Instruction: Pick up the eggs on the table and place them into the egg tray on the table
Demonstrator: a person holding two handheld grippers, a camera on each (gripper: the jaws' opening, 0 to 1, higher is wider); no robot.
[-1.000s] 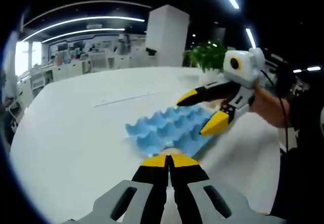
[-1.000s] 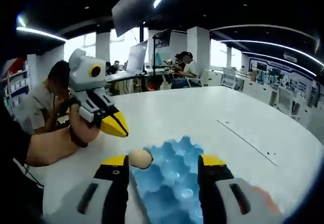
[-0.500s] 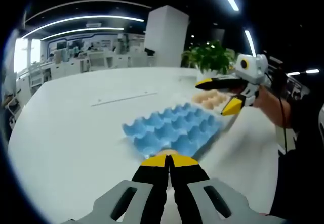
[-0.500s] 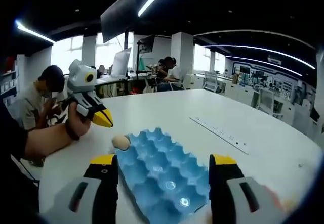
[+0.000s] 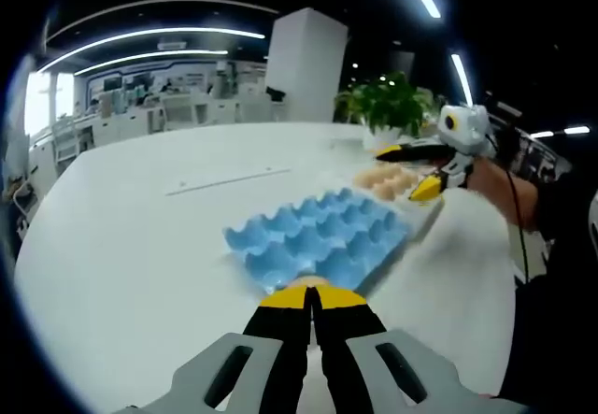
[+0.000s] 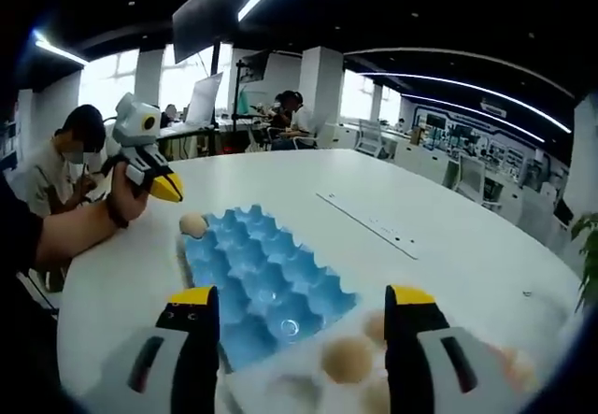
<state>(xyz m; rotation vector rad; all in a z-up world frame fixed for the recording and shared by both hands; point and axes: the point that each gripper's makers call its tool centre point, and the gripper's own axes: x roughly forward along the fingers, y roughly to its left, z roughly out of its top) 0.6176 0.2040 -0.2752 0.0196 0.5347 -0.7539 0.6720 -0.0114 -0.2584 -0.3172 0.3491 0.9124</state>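
Right gripper [image 6: 297, 339] jaws wide over loose eggs [image 6: 348, 358], left gripper [image 5: 313, 294] pinched shut, blue egg tray [image 5: 318, 238] at 12 o'clock, one egg [image 6: 192, 224] at its corner

Left gripper [image 5: 312, 294]: jaws closed together, tips touching; right gripper [image 6: 301, 304]: jaws spread wide apart, nothing between them; each is held in a hand [image 6: 123, 192].

Egg tray [image 6: 266, 278] lies on the table [image 6: 448, 246], one egg [image 6: 192, 224] at its corner nearest the left gripper [image 6: 166, 188]. Loose eggs [image 6: 346, 358] sit just beside the tray's opposite end, between the right gripper's [image 6: 304, 325] jaws. In the left gripper view, the tray [image 5: 318, 241] lies between the left gripper [image 5: 312, 298] and the loose eggs [image 5: 385, 180].
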